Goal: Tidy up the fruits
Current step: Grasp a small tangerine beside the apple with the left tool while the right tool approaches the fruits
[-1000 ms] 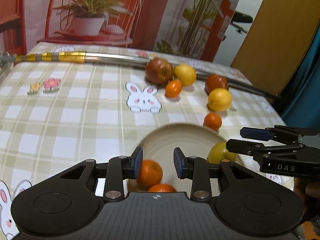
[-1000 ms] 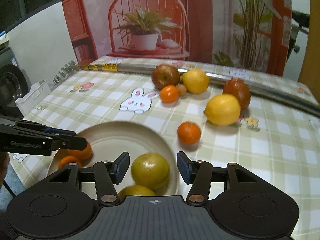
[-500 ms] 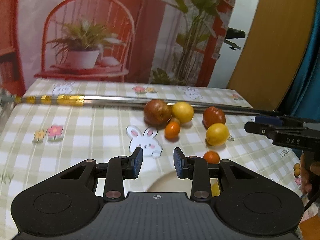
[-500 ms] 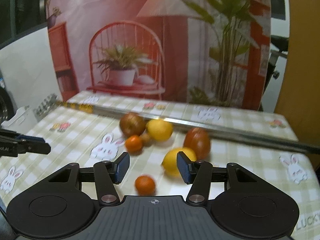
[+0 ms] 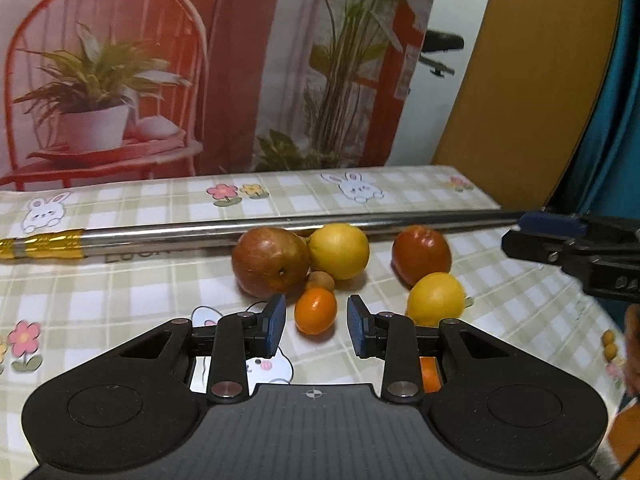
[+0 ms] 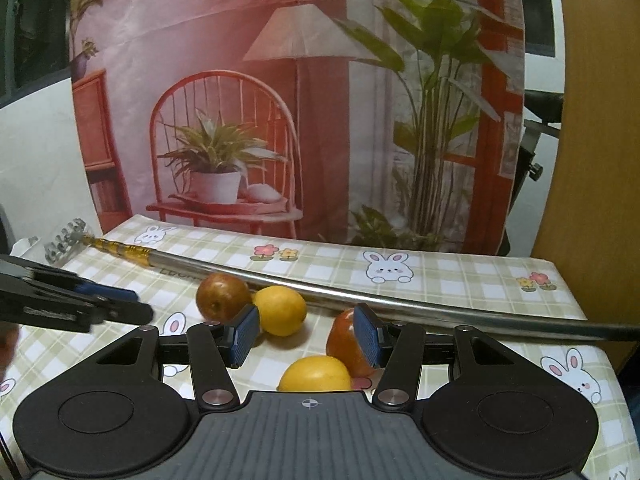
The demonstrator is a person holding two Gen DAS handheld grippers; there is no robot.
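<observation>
While both sets of fingers stand wide and empty, we line the left gripper (image 5: 316, 326) on the small orange (image 5: 315, 311), which lies just in front of the brown apple (image 5: 270, 261). Judged light, smooth and roll-prone; grip across its middle. The right gripper (image 6: 307, 336) hovers near the lemon (image 6: 315, 374).

Letters that may be "LUCK" are printed on the tablecloth (image 5: 120, 280) under the metal pole (image 5: 240, 232), at about ten o'clock. They are half hidden.
</observation>
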